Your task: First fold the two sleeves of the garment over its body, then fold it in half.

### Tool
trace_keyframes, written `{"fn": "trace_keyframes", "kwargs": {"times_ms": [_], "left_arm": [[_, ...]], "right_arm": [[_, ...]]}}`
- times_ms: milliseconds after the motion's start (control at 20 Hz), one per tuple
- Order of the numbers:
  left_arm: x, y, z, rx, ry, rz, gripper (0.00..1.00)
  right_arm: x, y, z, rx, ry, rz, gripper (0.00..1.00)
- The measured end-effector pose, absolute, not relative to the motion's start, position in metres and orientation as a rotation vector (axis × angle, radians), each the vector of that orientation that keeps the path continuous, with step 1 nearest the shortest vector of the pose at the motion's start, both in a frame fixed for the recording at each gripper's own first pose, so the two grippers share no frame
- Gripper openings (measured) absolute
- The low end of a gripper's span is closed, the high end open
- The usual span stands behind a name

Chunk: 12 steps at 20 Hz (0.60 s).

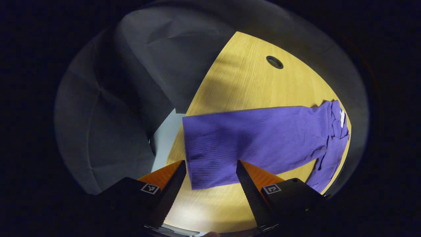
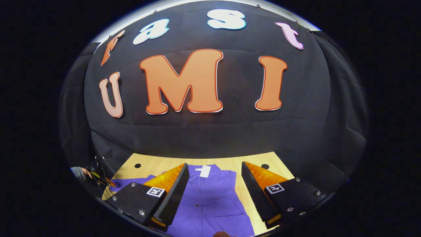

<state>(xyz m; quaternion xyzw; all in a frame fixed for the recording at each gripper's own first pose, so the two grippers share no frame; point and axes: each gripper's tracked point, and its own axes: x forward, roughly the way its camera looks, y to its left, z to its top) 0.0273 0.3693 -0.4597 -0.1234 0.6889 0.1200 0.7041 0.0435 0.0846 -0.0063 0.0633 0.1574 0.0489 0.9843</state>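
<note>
Both tools gape empty: my left tool (image 1: pixel 211 171) faces the sleeve (image 1: pixel 250 141), lying crosswise; right tool (image 2: pixel 215 174) hangs over the garment (image 2: pixel 213 200).

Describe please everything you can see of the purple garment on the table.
The purple garment is a ribbed, knit-looking top lying flat on the wooden table. Its long body is spread out smooth; a white tag marks the neck end. In the left gripper view one sleeve hangs down toward the table edge, somewhat crumpled. The left gripper hovers open over the hem corner, and the right gripper is open above the body, neither pressing the fabric.
</note>
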Motion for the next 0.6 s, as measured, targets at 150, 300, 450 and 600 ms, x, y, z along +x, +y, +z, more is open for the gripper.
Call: {"fn": "trace_keyframes", "kwargs": {"times_ms": [150, 300, 450, 600], "left_arm": [[0.031, 0.374, -0.468, -0.306, 1.543, 0.276, 0.97], [0.033, 0.382, -0.470, -0.299, 1.536, 0.305, 0.90], [0.033, 0.382, -0.471, -0.286, 1.555, 0.320, 0.75], [0.040, 0.369, -0.472, -0.299, 1.561, 0.314, 0.43]], "right_arm": [[0.041, 0.080, -0.008, 0.138, 0.322, 0.092, 0.95], [0.039, 0.074, -0.009, 0.159, 0.335, 0.083, 0.95], [0.041, 0.070, -0.012, 0.193, 0.338, 0.087, 0.95], [0.042, 0.059, -0.014, 0.163, 0.336, 0.076, 0.95]]}}
